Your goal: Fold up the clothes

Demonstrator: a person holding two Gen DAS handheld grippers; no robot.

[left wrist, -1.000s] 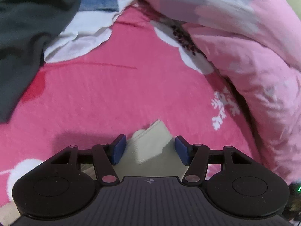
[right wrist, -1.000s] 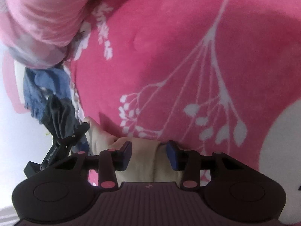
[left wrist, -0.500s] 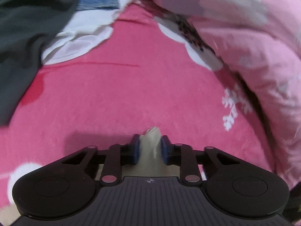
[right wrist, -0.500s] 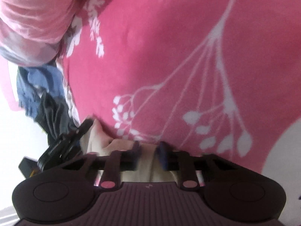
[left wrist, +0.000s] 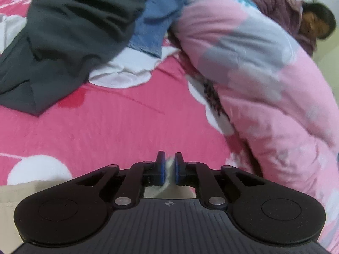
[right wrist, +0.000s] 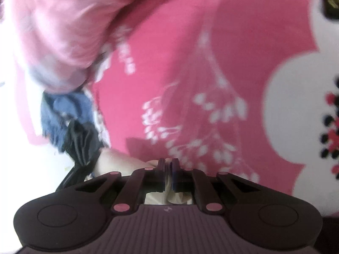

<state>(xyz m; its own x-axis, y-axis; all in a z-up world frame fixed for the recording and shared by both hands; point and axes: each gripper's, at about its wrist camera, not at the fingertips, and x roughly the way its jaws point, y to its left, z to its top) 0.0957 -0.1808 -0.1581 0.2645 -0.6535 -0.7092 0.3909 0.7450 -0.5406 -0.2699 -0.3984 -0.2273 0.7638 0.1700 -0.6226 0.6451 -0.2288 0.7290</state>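
Note:
A beige garment (left wrist: 157, 191) lies at the near edge of the pink bedspread (left wrist: 106, 131). My left gripper (left wrist: 169, 165) is shut on a thin fold of it, the blue pads pressing the cloth from both sides. More of the beige fabric shows at the lower left of the left wrist view. In the right wrist view my right gripper (right wrist: 168, 169) is shut on another bunched edge of the same beige garment (right wrist: 122, 163). Most of the garment is hidden under both gripper bodies.
A dark grey garment (left wrist: 74, 31), a blue denim piece (left wrist: 156, 27) and a white cloth (left wrist: 125, 74) are piled at the back left. A bulky pink quilt (left wrist: 264, 80) runs along the right. A person in a purple knit (left wrist: 296, 14) is behind it.
Both grippers went from open around the beige cloth to shut on it, then rose and tilted back. More of the bed and the clothes pile now shows.

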